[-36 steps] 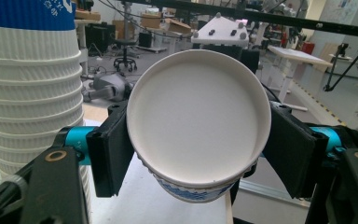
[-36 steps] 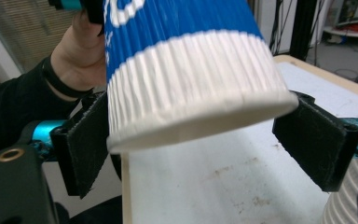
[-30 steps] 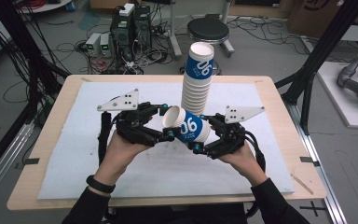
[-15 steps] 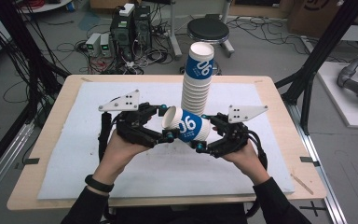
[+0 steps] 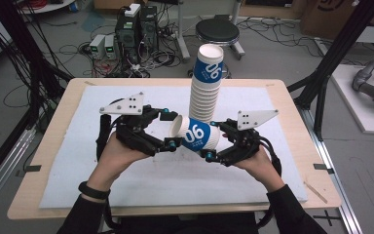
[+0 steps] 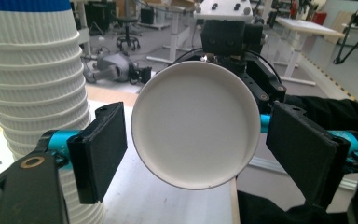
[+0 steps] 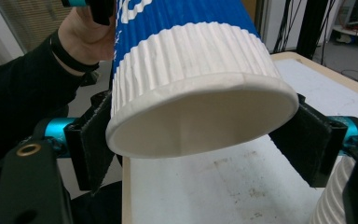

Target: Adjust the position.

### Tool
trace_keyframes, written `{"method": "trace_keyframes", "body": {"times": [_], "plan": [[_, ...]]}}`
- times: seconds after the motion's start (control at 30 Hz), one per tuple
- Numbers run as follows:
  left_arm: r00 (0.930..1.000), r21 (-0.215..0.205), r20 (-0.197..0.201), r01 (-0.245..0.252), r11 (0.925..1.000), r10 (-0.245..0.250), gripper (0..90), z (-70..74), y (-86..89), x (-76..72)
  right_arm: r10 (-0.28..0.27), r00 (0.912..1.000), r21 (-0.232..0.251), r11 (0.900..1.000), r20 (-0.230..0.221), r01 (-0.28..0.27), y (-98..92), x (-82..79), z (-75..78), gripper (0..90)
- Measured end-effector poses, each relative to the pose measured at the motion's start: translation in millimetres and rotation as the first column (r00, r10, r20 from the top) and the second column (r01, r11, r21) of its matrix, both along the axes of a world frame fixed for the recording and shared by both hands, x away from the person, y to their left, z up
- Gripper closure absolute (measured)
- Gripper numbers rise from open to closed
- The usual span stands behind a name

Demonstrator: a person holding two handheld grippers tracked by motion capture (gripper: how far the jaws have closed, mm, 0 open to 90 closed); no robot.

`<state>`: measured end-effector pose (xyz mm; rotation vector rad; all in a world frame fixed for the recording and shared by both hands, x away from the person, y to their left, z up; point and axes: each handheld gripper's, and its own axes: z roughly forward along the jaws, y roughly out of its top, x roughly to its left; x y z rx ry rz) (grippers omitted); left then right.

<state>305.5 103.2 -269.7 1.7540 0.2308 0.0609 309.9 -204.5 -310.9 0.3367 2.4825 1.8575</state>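
A blue-and-white ribbed paper cup (image 5: 197, 135) lies level in the air between both grippers, with its mouth to the left. My right gripper (image 5: 213, 140) is shut on its base end. In the right gripper view the pads (image 7: 91, 144) press both sides of the cup (image 7: 191, 70), after the jaws have just been closing. My left gripper (image 5: 171, 130) stands open around the mouth end. Its jaws have just been opening, and in the left gripper view a gap shows between the right pad (image 6: 303, 149) and the cup (image 6: 193, 123).
A tall stack of the same cups (image 5: 204, 92) stands on the white mat (image 5: 141, 185) just behind the grippers, and close beside my left jaw as the stack (image 6: 32, 93). Wooden table edges frame the mat. Cables, computers and a stool lie on the floor beyond.
The left jaws have spread apart off the cup's mouth end. The right jaws have closed in on its base end. The cup and both hands have barely moved.
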Motion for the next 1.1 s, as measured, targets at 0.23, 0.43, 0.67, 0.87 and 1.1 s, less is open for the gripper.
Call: {"method": "trace_keyframes", "body": {"times": [0.23, 0.43, 0.67, 0.87, 1.1], "plan": [[0.9999, 0.072, -0.014, 0.011, 0.9973, -0.010, 20.2, -0.9, -3.0, 0.4, 0.015, 0.9999, -0.042, 0.999, 0.001, -0.015, 2.9, -0.7, 0.3, 19.8], [0.9992, 0.102, -0.012, 0.040, 0.9940, -0.039, 28.6, -3.2, -4.7, 1.2, 0.022, 0.9998, -0.068, 0.997, 0.001, -0.021, 3.4, -1.1, 1.2, 19.8], [0.9990, 0.061, -0.006, 0.044, 0.9972, -0.044, 29.3, -4.2, -4.7, 2.1, 0.017, 0.9999, -0.059, 0.998, -0.001, -0.017, 1.9, -1.5, 3.8, 17.1], [0.9991, -0.036, -0.013, 0.041, 0.9985, -0.041, 29.5, -8.0, -3.3, 4.6, -0.008, 1.0000, -0.009, 1.000, 0.006, 0.008, -1.3, -1.3, 7.2, 15.8], [0.9999, -0.136, 0.001, 0.016, 0.9906, -0.016, 29.7, -9.4, -2.3, 3.3, -0.034, 0.9992, 0.059, 0.998, -0.021, 0.035, -2.1, -1.8, 8.0, 14.6]]}}
